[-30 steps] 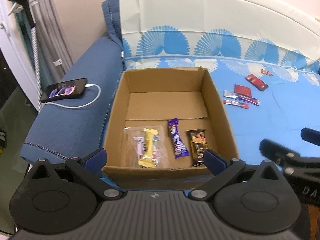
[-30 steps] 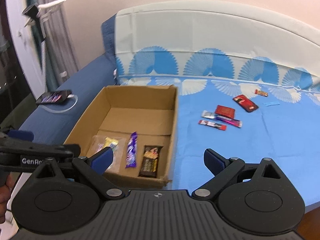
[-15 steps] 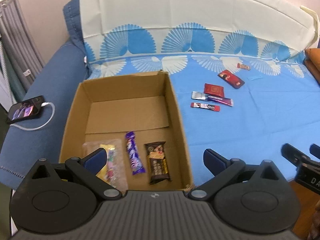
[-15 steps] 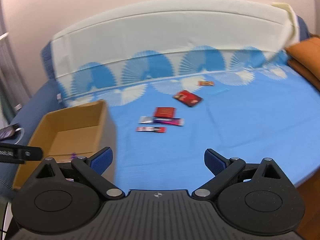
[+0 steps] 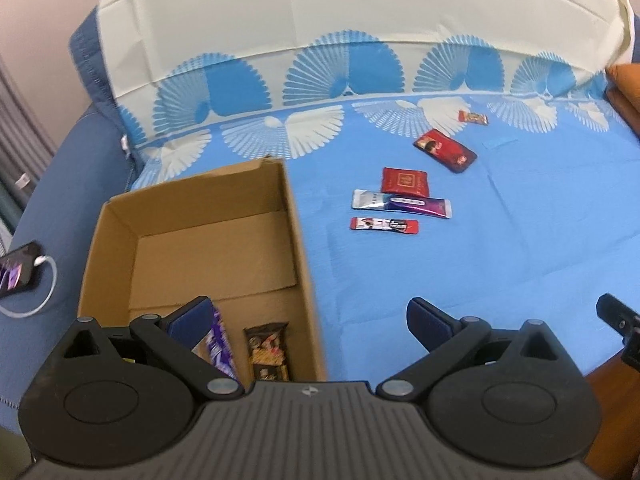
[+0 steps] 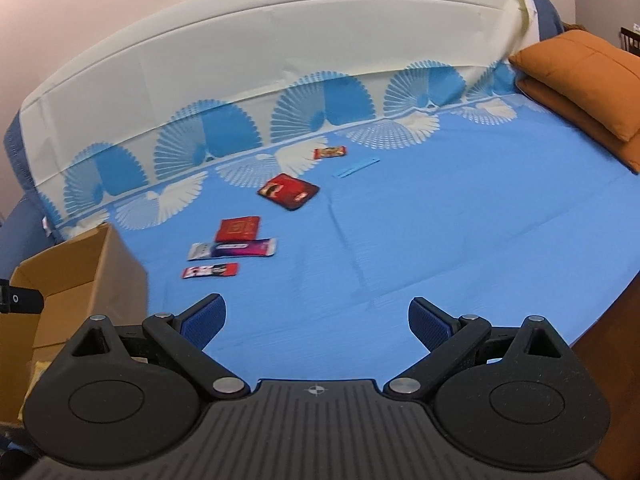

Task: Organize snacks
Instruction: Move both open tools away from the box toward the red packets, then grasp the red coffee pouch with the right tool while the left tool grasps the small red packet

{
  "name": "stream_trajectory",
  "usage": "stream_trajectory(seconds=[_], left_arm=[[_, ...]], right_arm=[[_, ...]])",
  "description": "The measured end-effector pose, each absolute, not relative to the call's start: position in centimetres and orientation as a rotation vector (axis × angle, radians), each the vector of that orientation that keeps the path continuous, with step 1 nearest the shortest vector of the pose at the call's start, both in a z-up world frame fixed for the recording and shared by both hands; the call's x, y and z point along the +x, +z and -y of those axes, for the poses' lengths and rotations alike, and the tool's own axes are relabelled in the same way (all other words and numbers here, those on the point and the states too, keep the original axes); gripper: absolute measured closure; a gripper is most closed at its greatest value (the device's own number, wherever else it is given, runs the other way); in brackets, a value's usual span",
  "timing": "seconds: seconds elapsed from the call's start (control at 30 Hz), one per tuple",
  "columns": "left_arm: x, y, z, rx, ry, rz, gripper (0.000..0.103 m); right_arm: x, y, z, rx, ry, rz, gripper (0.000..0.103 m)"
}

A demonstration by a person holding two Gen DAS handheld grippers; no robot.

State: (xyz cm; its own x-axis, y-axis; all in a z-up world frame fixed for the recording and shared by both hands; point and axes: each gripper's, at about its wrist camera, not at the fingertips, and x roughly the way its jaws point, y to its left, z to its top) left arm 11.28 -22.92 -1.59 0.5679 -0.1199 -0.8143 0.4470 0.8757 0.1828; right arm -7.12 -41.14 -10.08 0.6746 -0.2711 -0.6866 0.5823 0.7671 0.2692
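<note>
You are holding left gripper (image 5: 310,316) and right gripper (image 6: 316,316) spread wide, empty, ready for pickup. Cardboard box (image 5: 298,216) sitting lower left of frame, two bars already inside; five snacks lying mid-frame on blue bedsheet (image 6: 460,240), nearest red stick packet (image 6: 210,271).

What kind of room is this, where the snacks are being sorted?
Probably a bedroom: a bed under a blue fan-patterned sheet, orange pillows at one end, and a phone charging beside the cardboard box.
</note>
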Motion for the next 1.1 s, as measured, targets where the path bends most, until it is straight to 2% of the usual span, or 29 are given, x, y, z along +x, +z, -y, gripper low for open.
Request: stream_trajectory(seconds=[0.4, 0.77, 1.1], left_arm=[[19.8, -6.0, 32.2, 0.442, -0.504, -1.004, 0.000], [32.3, -15.3, 42.1, 0.511, -0.572, -1.141, 0.000], [37.3, -22.4, 46.8, 0.548, -0.576, -1.268, 0.000]], right_arm=[[-2.0, -14.2, 47.4, 0.480, -0.476, -0.712, 0.003], [9.6, -19.9, 54.5, 0.345, -0.381, -0.735, 0.001], [21.3, -26.0, 55.4, 0.148, -0.217, -0.802, 0.001]])
